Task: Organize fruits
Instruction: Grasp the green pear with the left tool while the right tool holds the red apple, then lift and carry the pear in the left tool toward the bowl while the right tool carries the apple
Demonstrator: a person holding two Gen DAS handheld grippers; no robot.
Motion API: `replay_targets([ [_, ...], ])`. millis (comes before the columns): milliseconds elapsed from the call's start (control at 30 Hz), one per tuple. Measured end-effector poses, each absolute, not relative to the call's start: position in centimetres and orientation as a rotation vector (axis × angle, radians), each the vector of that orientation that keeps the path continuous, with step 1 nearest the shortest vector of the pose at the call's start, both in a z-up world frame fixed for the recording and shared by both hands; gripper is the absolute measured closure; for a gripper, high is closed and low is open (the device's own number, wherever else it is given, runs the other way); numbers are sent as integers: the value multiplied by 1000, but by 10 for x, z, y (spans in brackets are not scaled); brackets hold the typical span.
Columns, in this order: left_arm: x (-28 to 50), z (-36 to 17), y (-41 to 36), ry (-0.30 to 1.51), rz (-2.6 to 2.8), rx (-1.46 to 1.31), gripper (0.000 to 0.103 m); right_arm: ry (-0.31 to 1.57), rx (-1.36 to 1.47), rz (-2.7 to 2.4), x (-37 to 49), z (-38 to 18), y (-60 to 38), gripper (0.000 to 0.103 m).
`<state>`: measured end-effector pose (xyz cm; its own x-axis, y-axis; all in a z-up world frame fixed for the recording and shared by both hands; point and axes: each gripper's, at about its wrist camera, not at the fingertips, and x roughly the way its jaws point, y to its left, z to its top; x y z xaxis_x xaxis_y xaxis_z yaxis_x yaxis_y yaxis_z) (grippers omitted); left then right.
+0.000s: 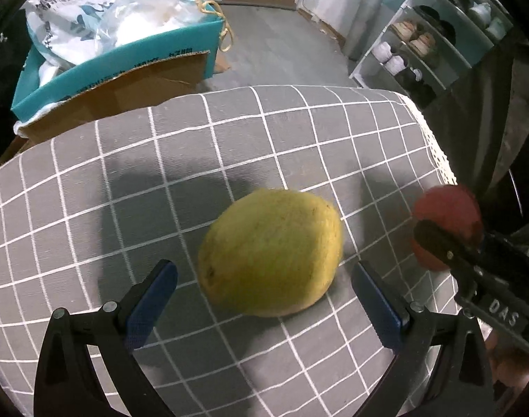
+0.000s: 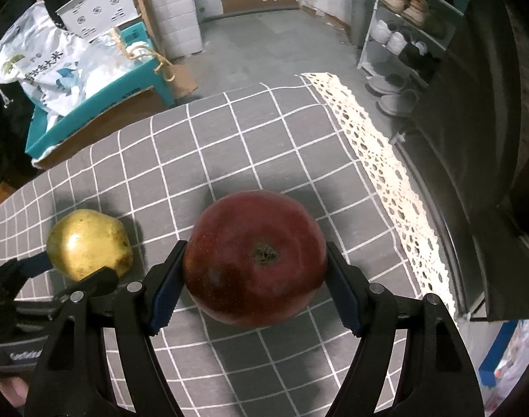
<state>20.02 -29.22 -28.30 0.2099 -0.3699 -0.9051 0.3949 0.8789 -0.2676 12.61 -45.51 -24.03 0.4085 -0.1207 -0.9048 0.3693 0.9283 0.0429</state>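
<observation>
Red apple [image 2: 255, 259] sits clamped in right tool [image 2: 254, 279]; left tool [image 1: 264, 304] gapes behind yellow pear [image 1: 271, 252].

Left tongs [image 1: 264, 299] black with curved arms, ridged blue pads [image 1: 152, 307], silver screws at the joints, right tongs [image 2: 254, 286] matching, white "DAS" lettering on their grey body
</observation>
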Motion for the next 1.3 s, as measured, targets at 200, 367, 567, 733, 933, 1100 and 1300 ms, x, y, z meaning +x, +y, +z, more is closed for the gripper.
replay_targets([
  [200, 202, -285, -296, 1238, -537, 15, 9, 1121, 270, -311, 127, -250, -457, 28],
  [367, 204, -285, -297, 1252, -571, -13, 26, 1127, 265, -307, 127, -253, -457, 28],
  [567, 196, -284, -298, 1218, -560, 40, 26, 1123, 260, -307, 126, -252, -456, 28],
  [733, 189, -281, -286, 1204, -549, 40, 26, 1112, 257, -304, 122, -249, -452, 28],
  [933, 180, -262, -273, 1153, -540, 71, 26, 1091, 234, -295, 117, -238, -443, 28],
  [1100, 172, -241, -256, 1108, -522, 70, 26, 1054, 230, -277, 108, -221, -435, 28],
  [1300, 161, -213, -234, 1057, -498, 65, 26, 1013, 190, -263, 101, -198, -422, 28],
])
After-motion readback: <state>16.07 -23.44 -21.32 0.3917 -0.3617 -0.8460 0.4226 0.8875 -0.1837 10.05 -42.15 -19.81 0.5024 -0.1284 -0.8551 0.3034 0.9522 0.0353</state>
